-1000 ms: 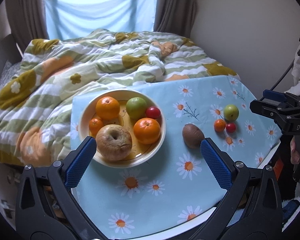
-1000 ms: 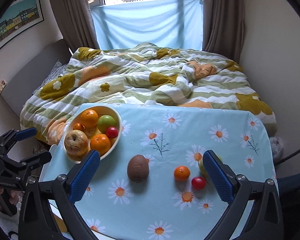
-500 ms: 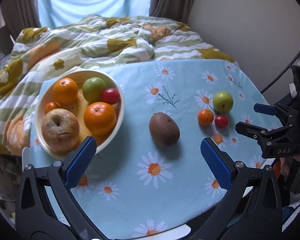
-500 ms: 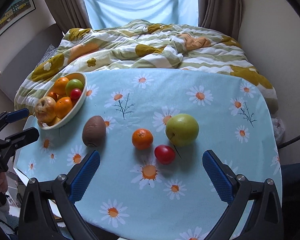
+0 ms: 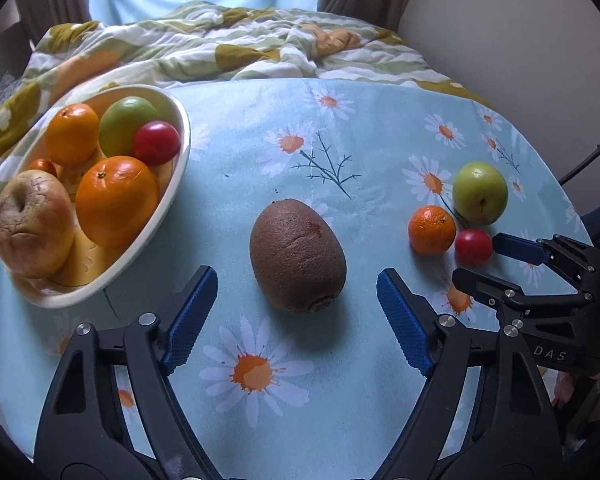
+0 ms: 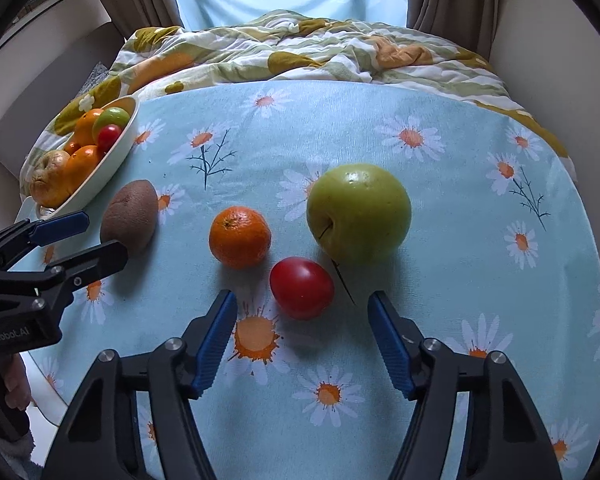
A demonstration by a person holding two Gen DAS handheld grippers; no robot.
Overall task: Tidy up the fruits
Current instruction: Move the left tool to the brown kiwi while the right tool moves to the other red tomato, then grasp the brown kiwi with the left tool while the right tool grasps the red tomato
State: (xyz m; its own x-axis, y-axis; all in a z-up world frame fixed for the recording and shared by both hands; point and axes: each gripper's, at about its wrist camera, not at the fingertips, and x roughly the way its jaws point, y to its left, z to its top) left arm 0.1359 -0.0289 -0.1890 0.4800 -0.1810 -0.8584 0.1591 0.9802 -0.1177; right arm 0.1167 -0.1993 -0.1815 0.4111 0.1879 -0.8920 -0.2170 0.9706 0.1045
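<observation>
Brown kiwi lies at twelve o'clock of our left gripper, red fruit likewise before the right gripper. Both jaws have just been closing yet touch nothing. Next we lower, pinch, then carry to the bowl at ten o'clock.

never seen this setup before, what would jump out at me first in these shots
Probably the brown kiwi, lying alone mid-table on the daisy-print tablecloth just ahead of the left gripper, whose open jaws have just been closing with nothing between them. To its right, a green apple, a small orange and a red fruit cluster before the right gripper, and a cream bowl heaped with fruit fills the left edge.
</observation>
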